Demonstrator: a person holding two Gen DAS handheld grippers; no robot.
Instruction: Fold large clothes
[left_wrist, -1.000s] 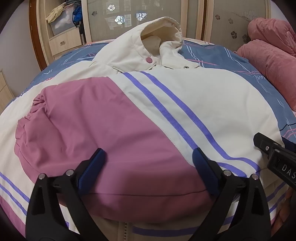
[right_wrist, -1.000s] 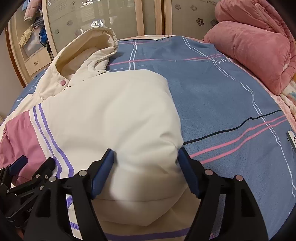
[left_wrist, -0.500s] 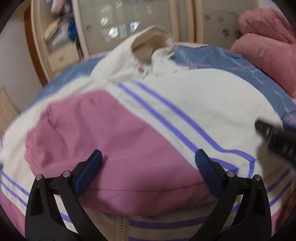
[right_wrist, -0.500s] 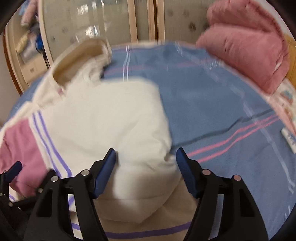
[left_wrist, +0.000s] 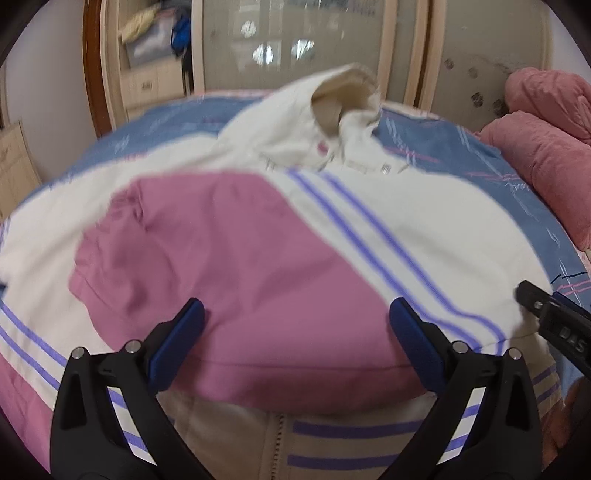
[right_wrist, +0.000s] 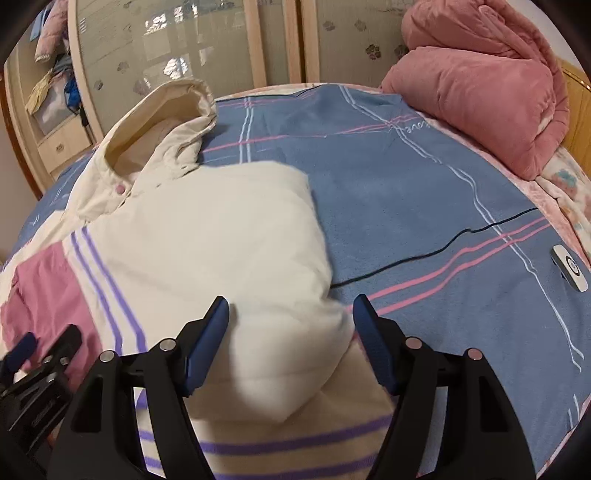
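A cream hooded jacket (left_wrist: 424, 221) with a pink sleeve (left_wrist: 236, 266) and purple stripes lies on the bed, its sleeves folded across the body. It also shows in the right wrist view (right_wrist: 221, 240), hood (right_wrist: 159, 122) at the far end. My left gripper (left_wrist: 293, 325) is open, its jaws astride the pink sleeve's near fold. My right gripper (right_wrist: 291, 317) is open, its jaws astride the cream sleeve's near fold. The right gripper's tip (left_wrist: 554, 321) shows at the left view's right edge.
The jacket lies on a blue striped bedsheet (right_wrist: 424, 206). A pink quilt (right_wrist: 487, 81) is piled at the far right. A white remote (right_wrist: 570, 267) lies on the sheet at the right. A wardrobe with glass doors (left_wrist: 303, 40) stands behind the bed.
Both grippers have drawn back and lifted slightly, so the jacket sits farther away. Both stay open; the jacket has not visibly moved.
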